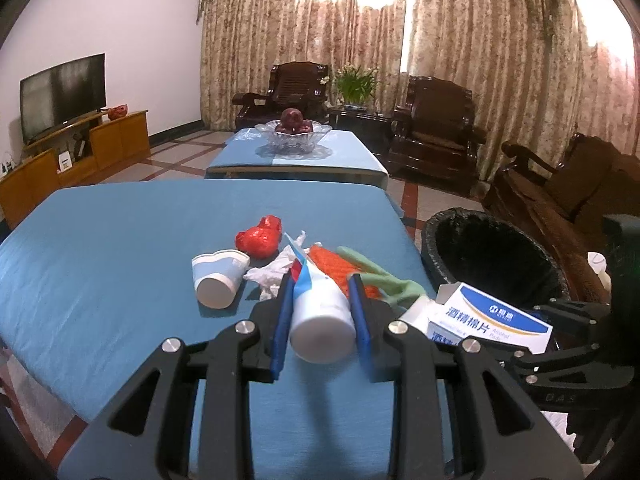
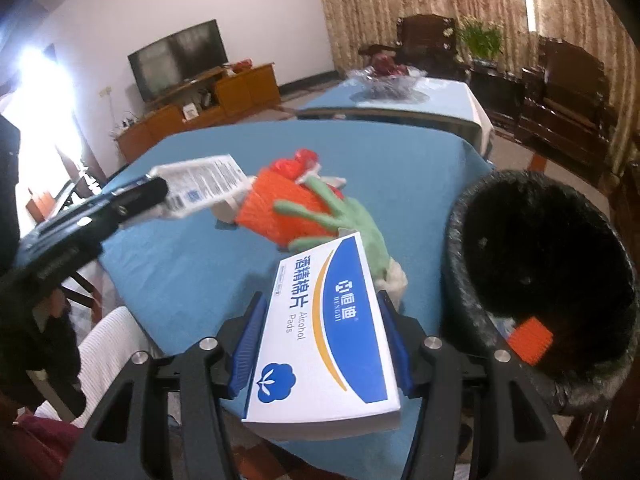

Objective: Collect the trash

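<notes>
My left gripper is shut on a white and blue tube, cap toward the camera, held above the blue table. The tube and left gripper also show in the right wrist view. My right gripper is shut on a white and blue alcohol pads box, near the table's right edge; the box also shows in the left wrist view. On the table lie a crushed paper cup, red wrapper, white tissue and an orange and green glove.
A black-lined trash bin stands right of the table, with an orange piece inside. A second blue table carries a glass fruit bowl. Dark wooden chairs stand behind, a TV at left.
</notes>
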`<state>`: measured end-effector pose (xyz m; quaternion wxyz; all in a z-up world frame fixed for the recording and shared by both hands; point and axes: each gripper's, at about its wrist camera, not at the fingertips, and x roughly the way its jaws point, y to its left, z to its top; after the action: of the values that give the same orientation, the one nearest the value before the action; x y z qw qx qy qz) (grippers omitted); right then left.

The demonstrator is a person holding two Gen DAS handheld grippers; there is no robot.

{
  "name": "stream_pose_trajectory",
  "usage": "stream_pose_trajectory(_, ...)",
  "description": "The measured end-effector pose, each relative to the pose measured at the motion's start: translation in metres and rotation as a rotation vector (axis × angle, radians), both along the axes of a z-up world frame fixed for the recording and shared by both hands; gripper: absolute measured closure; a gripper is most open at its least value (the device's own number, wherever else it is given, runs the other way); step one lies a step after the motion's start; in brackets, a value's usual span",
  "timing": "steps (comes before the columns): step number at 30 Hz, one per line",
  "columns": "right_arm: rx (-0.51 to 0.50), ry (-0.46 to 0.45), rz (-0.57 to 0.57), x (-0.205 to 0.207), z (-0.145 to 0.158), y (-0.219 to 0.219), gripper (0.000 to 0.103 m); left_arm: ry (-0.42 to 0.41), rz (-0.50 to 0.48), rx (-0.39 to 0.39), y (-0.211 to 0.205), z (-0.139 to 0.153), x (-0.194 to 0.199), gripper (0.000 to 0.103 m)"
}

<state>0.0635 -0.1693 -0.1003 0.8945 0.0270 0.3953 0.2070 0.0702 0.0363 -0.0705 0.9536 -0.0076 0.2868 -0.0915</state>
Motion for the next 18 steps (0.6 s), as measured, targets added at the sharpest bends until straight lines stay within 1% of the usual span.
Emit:
stream_pose_trajectory(3, 0.023, -0.008, -0.005, -0.001, 0.003, -0.006, 0.049, 0.003, -0.008, 0.003, -0.003, -0.002, 0.001, 0.076)
stream_pose_trajectory(7, 0.019, -0.054, -0.015, -0.003, 0.02, -0.014, 0.049, -0.007, -0.017, 0.0, -0.006, 0.002, 0.004, 0.076)
stream_pose_trajectory(9, 0.019, -0.075, -0.022, -0.005, 0.027, -0.018, 0.049, -0.022, -0.022, -0.006, -0.008, 0.007, 0.007, 0.076)
stream_pose_trajectory(14, 0.058, -0.127, -0.057, -0.005, 0.049, -0.036, 0.049, -0.051, -0.051, -0.016, -0.019, 0.021, 0.013, 0.076)
stream_pose_trajectory(18, 0.042, -0.182, -0.108, -0.004, 0.066, -0.053, 0.049, -0.072, -0.085, -0.018, -0.033, 0.03, 0.018, 0.076)
